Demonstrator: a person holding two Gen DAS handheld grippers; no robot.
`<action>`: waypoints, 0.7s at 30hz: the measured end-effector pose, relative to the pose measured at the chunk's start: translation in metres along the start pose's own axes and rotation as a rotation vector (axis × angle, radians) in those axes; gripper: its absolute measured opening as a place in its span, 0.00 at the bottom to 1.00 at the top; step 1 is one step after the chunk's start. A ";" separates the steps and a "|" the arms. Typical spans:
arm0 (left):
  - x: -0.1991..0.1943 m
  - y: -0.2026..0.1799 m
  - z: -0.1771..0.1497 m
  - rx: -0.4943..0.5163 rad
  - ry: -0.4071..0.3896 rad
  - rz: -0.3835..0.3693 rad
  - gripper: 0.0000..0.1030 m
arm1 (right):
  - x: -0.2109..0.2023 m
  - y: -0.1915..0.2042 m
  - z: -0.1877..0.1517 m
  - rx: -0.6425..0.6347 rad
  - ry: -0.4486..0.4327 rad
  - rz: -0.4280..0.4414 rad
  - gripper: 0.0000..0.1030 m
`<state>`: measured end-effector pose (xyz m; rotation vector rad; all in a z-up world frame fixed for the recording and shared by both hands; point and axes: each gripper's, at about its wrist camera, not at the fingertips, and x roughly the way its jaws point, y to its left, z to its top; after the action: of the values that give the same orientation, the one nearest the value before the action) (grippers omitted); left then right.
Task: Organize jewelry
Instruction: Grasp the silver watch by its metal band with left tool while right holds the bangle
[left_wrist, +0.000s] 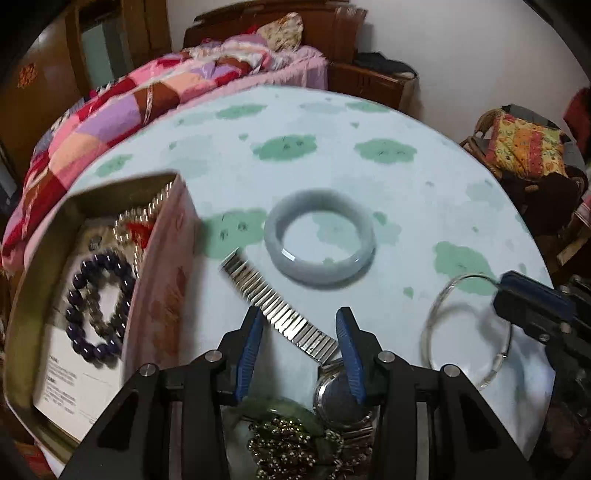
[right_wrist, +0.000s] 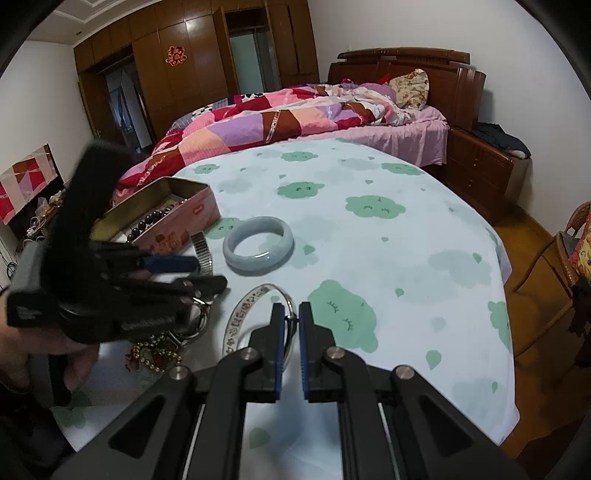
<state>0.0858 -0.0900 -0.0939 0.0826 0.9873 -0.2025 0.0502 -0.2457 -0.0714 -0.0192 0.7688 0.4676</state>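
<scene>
With beads already in the tin (left_wrist: 162, 236) at frame left, we held our left gripper (left_wrist: 300, 325) half-open around the watch (left_wrist: 343, 397) band, our right gripper (right_wrist: 291, 310) clamping a thin bangle (left_wrist: 432, 321), the pale bangle (left_wrist: 319, 240) remaining.

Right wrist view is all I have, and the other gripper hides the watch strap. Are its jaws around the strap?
Observer: The left gripper is open. The metal watch strap lies slantwise between its fingers, and I see no pad pressing it.
Operator: What else lies under it?
Observer: A green bangle and a gold bead chain, close beside the watch case.
Operator: What's in the tin?
Observer: The tin holds a dark bead bracelet, a pale chain and a printed card.
</scene>
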 end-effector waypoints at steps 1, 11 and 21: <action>0.001 0.004 0.002 -0.020 0.006 0.014 0.41 | 0.000 0.000 0.000 0.000 -0.001 0.001 0.09; 0.008 0.004 0.014 -0.004 -0.023 -0.013 0.19 | -0.004 -0.004 -0.002 0.016 -0.010 0.009 0.09; -0.024 0.000 0.006 0.031 -0.099 -0.064 0.00 | -0.008 -0.002 -0.001 0.012 -0.020 0.007 0.09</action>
<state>0.0780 -0.0876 -0.0708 0.0689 0.8893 -0.2781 0.0450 -0.2510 -0.0671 -0.0003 0.7527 0.4691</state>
